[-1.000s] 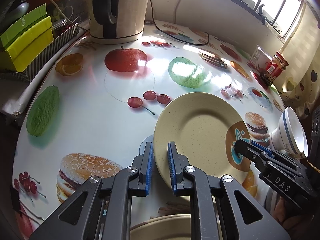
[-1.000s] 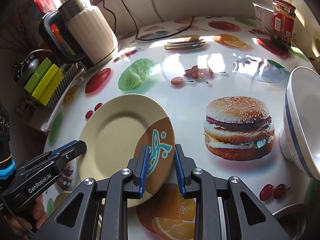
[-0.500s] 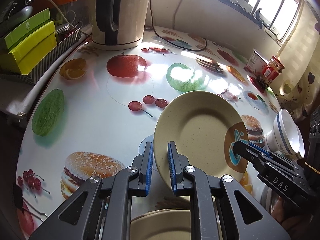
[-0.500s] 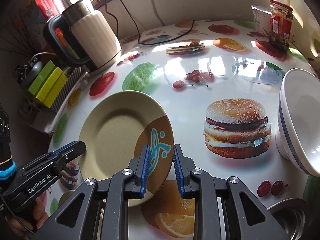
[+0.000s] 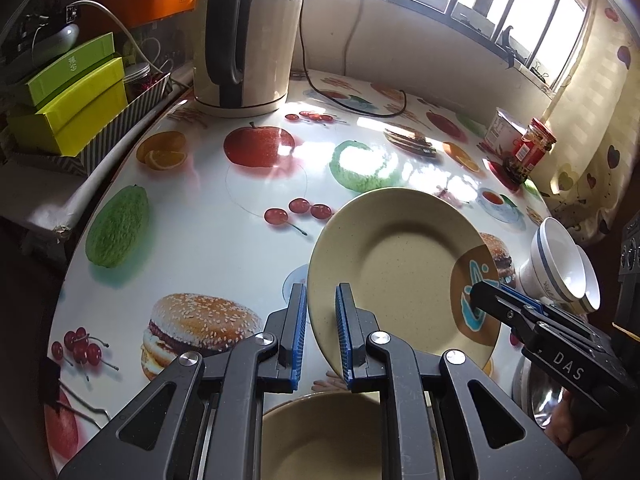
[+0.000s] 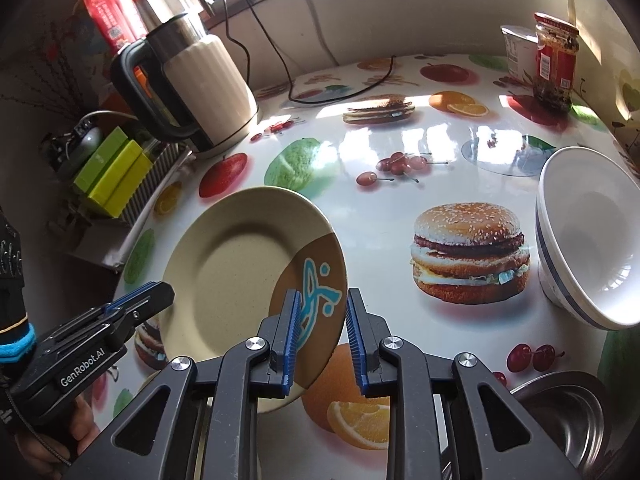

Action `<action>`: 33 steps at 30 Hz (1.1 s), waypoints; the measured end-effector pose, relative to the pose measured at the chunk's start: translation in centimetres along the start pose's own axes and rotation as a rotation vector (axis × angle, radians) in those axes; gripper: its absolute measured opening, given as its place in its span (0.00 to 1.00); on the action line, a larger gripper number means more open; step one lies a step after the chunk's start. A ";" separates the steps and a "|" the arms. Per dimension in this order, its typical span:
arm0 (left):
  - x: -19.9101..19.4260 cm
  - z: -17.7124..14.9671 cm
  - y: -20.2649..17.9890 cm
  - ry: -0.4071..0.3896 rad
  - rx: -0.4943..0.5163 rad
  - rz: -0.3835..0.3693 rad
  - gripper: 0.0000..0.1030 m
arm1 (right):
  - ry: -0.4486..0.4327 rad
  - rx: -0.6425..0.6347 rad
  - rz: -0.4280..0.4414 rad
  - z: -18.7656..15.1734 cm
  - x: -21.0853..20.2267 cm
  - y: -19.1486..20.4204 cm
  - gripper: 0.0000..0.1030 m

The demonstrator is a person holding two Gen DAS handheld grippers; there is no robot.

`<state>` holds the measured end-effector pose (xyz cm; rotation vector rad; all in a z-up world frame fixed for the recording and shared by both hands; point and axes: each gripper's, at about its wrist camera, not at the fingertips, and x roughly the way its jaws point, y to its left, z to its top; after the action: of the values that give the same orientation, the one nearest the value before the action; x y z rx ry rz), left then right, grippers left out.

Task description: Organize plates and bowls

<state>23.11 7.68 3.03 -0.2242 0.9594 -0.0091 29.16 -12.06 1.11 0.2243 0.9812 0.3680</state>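
Observation:
A beige plate (image 5: 404, 276) with a brown patch and blue mark is held up above the table, tilted. My left gripper (image 5: 322, 334) is shut on its left rim. My right gripper (image 6: 322, 338) is shut on its opposite rim at the brown patch (image 6: 310, 280); the plate also shows in the right wrist view (image 6: 240, 276). A second beige plate (image 5: 320, 436) lies below the left gripper. Stacked white bowls with blue rings (image 5: 564, 272) lean on their side at the right; they also show in the right wrist view (image 6: 588, 240).
The fruit-and-burger printed table (image 5: 192, 248) carries a cream kettle (image 5: 248, 36) with its cord at the back, a red-lidded jar (image 6: 554, 60) and a carton far right. Green boxes (image 5: 68, 96) sit off the left edge. A steel bowl (image 6: 568, 416) is near right.
Both grippers have lifted the plate higher above the table and tilted it a little more; the second plate below shows more. Grips unchanged.

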 end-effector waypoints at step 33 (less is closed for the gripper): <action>-0.2 -1.1 4.2 0.021 -0.100 -0.063 0.18 | 0.018 0.057 -0.021 -2.2 -0.1 -0.4 0.42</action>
<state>21.68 11.62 1.73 -0.3467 0.9743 -0.0215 27.28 -12.40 -0.11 0.2624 1.0122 0.3239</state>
